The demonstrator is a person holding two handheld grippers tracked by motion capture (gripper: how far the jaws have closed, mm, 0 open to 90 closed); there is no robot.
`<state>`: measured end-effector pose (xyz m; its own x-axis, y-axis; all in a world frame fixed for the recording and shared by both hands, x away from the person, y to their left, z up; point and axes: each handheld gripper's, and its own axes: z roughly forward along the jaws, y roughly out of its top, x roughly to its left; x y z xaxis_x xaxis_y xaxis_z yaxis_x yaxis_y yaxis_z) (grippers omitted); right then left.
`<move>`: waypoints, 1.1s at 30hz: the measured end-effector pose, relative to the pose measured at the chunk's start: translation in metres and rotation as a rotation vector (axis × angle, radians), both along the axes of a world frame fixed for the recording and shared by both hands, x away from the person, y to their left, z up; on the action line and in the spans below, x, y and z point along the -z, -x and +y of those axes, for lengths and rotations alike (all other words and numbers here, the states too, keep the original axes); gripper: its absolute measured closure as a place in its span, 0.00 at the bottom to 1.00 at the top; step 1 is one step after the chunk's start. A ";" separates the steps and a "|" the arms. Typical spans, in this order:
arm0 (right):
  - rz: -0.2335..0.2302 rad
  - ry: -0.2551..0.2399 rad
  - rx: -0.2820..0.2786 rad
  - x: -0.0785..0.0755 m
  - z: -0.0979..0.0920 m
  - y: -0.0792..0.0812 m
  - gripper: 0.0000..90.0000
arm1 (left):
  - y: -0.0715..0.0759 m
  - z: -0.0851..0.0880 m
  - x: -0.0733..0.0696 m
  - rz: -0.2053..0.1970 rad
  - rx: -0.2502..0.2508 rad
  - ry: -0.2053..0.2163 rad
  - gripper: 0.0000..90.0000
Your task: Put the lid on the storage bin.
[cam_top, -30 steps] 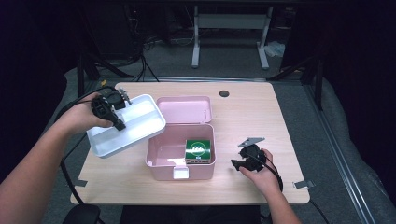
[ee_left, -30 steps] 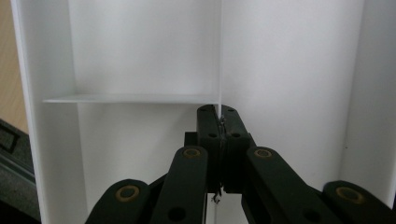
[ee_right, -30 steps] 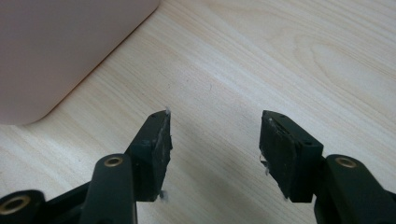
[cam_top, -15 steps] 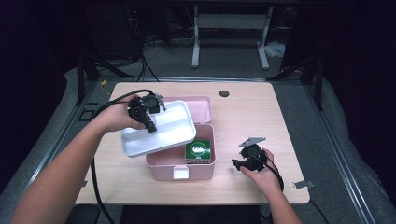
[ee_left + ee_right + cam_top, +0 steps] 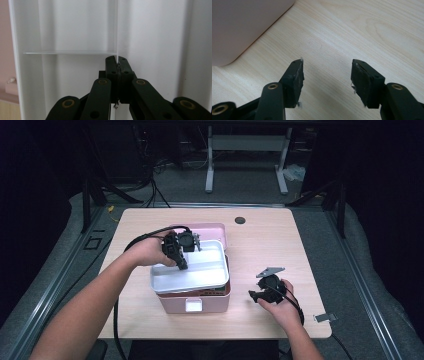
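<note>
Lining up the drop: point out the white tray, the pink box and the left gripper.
white tray (image 5: 192,279), high view, on its near compartment floor.
pink box (image 5: 172,303), high view, on its front wall.
left gripper (image 5: 116,65), left gripper view, where its shut tips pinch the tray's divider.

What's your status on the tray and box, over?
Left claw shut on white tray divider, tray over pink box. Right claw open, empty, on the table. Nothing blocking.
</note>
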<state>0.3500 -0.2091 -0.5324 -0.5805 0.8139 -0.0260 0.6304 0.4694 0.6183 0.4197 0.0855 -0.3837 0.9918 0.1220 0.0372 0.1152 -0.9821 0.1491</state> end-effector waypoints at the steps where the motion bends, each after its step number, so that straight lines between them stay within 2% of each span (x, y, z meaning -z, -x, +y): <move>1: 0.000 0.001 0.001 0.000 0.000 0.000 0.48 | 0.000 -0.002 0.001 -0.003 0.006 0.006 0.99; 9: 0.003 0.014 0.001 0.001 0.001 0.000 0.48 | -0.001 -0.006 0.010 0.012 0.029 0.016 0.99; 15: 0.005 0.009 -0.001 0.001 0.001 0.000 0.48 | 0.001 -0.005 0.013 0.000 0.046 0.028 0.99; 19: 0.006 0.008 0.002 0.001 0.001 0.000 0.48 | 0.004 -0.005 0.016 0.007 0.069 0.039 0.99; 26: 0.007 0.008 0.000 0.002 0.001 0.000 0.48 | 0.005 -0.007 0.020 0.007 0.083 0.024 0.99; 33: 0.009 0.008 0.003 0.002 0.000 0.000 0.48 | 0.004 -0.007 0.029 0.032 0.081 0.027 0.99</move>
